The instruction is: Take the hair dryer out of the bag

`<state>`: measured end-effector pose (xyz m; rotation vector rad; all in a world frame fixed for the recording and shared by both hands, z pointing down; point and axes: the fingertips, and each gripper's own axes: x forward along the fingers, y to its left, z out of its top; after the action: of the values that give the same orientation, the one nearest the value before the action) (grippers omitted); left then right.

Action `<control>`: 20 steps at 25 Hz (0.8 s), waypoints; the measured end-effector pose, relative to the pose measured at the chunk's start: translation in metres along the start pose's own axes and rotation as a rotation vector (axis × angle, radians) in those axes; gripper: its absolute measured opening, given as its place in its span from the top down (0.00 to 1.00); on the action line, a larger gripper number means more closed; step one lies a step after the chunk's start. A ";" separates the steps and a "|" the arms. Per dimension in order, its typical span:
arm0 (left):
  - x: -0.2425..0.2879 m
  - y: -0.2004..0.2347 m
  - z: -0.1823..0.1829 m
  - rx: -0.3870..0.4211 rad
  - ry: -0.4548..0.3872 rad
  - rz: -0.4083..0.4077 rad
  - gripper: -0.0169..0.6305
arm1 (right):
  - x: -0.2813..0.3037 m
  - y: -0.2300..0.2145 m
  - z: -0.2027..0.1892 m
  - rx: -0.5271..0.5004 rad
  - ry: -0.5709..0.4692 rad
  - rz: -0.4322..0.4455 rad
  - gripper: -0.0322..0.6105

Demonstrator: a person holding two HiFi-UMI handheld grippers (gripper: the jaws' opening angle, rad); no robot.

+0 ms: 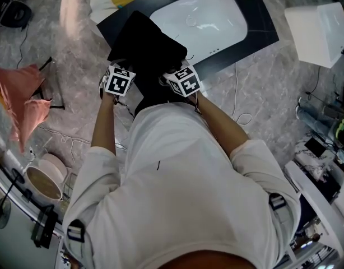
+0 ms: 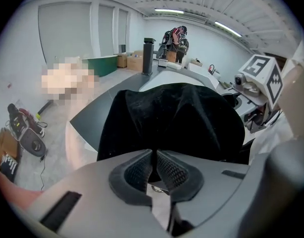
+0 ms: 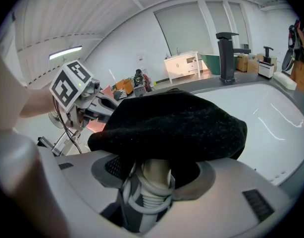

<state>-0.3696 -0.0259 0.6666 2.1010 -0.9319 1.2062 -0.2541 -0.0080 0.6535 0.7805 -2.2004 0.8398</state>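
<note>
A black cloth bag (image 1: 147, 43) lies on the dark counter (image 1: 256, 24) beside a white sink (image 1: 205, 15). My left gripper (image 1: 120, 76) is at the bag's near left edge; in the left gripper view its jaws (image 2: 154, 165) are shut on a fold of the bag (image 2: 177, 118). My right gripper (image 1: 182, 78) is at the near right edge. In the right gripper view the hair dryer's pale handle (image 3: 156, 175), wrapped in a white cord (image 3: 142, 198), sticks out from under the bag (image 3: 172, 123), and my right gripper (image 3: 157, 177) grips it. The dryer's body is hidden inside.
A dark faucet (image 3: 225, 56) stands at the far side of the sink. A white box (image 1: 317, 29) sits to the right of the counter, and a pink cloth on a rack (image 1: 23, 102) to the left. Thin cables (image 1: 239, 100) run over the marble floor.
</note>
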 end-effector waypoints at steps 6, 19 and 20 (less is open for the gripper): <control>-0.004 0.023 0.010 0.038 0.023 0.045 0.91 | -0.010 0.003 -0.006 -0.019 0.014 0.015 0.60; -0.001 0.063 0.009 0.004 0.039 0.119 0.85 | -0.036 0.007 -0.032 -0.027 0.029 0.098 0.60; -0.001 0.065 0.007 -0.004 0.040 0.124 0.84 | -0.037 0.008 -0.032 -0.034 0.030 0.105 0.60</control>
<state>-0.4169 -0.0707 0.6698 2.0338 -1.0587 1.3022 -0.2257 0.0312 0.6421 0.6370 -2.2386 0.8569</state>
